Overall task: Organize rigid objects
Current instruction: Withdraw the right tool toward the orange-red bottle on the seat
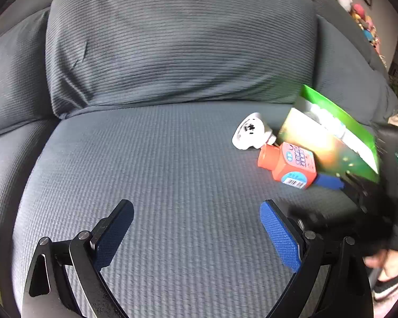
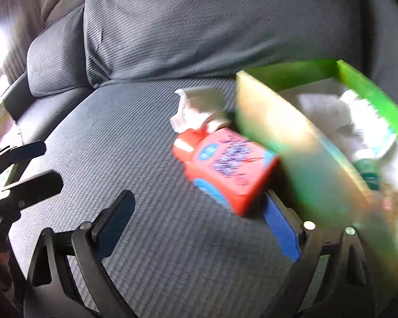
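Green box (image 2: 291, 143) on the sofa (image 1: 159, 159) holds white packets (image 2: 358, 122); an orange bottle (image 2: 225, 167) leans against it. Both claws, left (image 1: 196, 228) and right (image 2: 199, 212), are spread.

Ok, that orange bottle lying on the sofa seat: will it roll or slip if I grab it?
The orange bottle looks flat-sided, so it probably won't roll. Its glossy label may be a bit slippery. It lies against the green box on a soft cushion, so pushing may just shove it into the box.

Seat cushion (image 1: 146, 164) left open, bottle (image 1: 289, 164), box (image 1: 329, 143) prob. crowd right
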